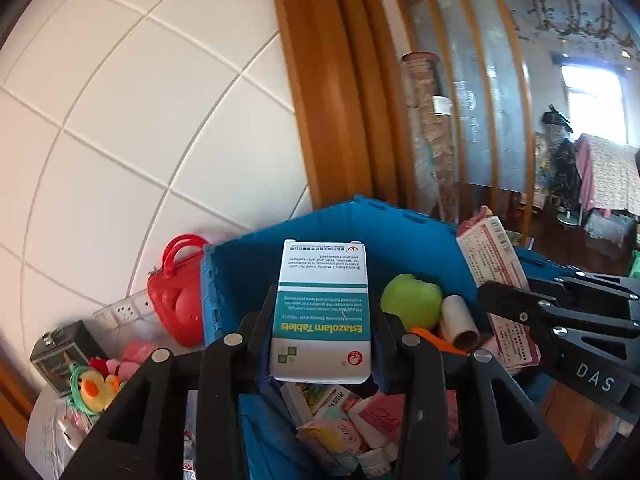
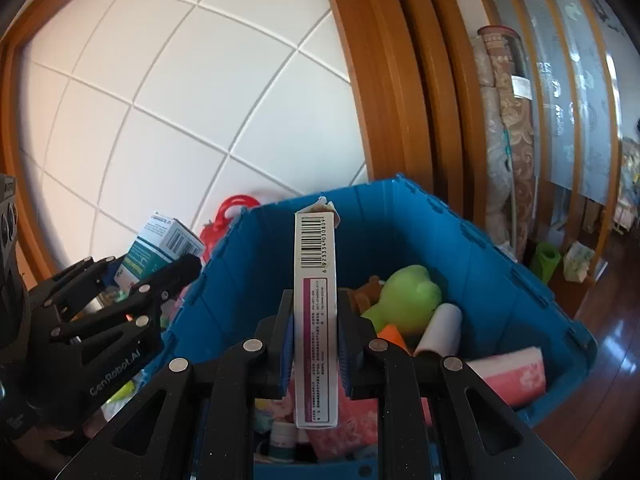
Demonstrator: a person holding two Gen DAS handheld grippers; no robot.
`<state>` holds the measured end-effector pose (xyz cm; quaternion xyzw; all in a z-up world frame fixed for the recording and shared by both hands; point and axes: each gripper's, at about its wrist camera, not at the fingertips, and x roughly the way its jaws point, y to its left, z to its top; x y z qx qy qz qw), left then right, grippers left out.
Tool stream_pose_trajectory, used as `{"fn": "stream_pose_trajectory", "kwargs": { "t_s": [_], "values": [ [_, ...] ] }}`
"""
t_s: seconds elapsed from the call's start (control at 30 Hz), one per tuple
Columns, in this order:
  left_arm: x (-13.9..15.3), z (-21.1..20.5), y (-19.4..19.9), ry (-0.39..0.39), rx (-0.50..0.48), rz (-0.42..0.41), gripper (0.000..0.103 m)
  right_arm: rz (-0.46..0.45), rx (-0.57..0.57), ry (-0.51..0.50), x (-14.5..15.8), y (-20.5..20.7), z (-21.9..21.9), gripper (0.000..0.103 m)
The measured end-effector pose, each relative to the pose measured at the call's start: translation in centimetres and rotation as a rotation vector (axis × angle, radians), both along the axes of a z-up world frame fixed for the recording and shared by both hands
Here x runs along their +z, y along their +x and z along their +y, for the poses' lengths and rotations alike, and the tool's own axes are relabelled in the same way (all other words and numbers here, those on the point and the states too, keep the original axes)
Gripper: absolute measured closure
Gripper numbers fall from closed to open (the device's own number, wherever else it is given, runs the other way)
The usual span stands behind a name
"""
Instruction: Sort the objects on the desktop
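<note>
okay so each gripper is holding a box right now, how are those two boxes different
The teal and white box in the left gripper is wide, its printed face toward that gripper's camera, reading Estazolam Tablets upside down. The pink and white box in the right gripper is slim, showing its narrow barcoded edge, with a torn top flap. Both are cardboard medicine-style boxes, clamped over the blue bin.

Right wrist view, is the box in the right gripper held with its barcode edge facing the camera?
Yes, the right gripper clamps the narrow pink-and-white box upright, its barcode edge toward the camera.
</note>
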<state>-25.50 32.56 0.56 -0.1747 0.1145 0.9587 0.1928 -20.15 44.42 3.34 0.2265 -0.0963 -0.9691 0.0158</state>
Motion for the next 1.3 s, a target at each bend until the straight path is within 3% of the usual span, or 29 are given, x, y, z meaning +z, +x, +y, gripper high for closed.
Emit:
{"fn": "stream_pose_trajectory", "kwargs": {
  "t_s": [0.33, 0.53, 0.57, 0.6, 0.7, 0.73, 0.8, 0.87, 1.0, 1.3],
  "values": [
    [-0.2, -0.7, -1.3, -0.002, 0.033, -0.008, 0.066, -0.034, 0.014, -0.003, -1.1, -2.8, -0.2, 0.085],
    [-0.1, -1.2, -1.7, -0.017, 0.069, -0.015, 0.062, -0.022, -0.038, 0.017, -1.0, -3.3, -0.2, 0.084],
    [-0.1, -1.2, -1.7, -0.018, 0.073, -0.016, 0.056, -0.019, -0.052, 0.015, -1.0, -3.3, -0.1, 0.082],
    [0.0, -1.3, -1.6, -0.018, 0.081, -0.011, 0.051, -0.013, -0.066, 0.007, -1.0, -3.2, 0.2, 0.071],
    [0.2, -1.6, -1.2, -0.01, 0.095, 0.003, 0.049, 0.009, -0.119, -0.011, -1.0, -2.9, 1.0, 0.021],
    [0.3, -1.7, -1.2, -0.009, 0.1, 0.005, 0.048, 0.026, -0.127, -0.015, -0.9, -2.7, 1.2, 0.016],
    [0.6, -2.0, -0.9, -0.009, 0.141, 0.016, 0.03, 0.024, -0.131, -0.014, -0.7, -2.5, 1.4, 0.016],
    [0.7, -2.3, -0.5, 0.003, 0.173, 0.03, 0.021, 0.027, -0.127, -0.026, -0.5, -2.3, 1.6, 0.01],
    [0.9, -2.4, 0.6, 0.0, 0.186, 0.053, 0.021, 0.049, -0.115, -0.024, -0.1, -1.1, 1.3, 0.005],
    [1.2, -3.5, 3.9, 0.023, 0.236, 0.089, 0.021, 0.097, -0.056, -0.017, 0.9, 2.3, 0.2, 0.003]
  ]
}}
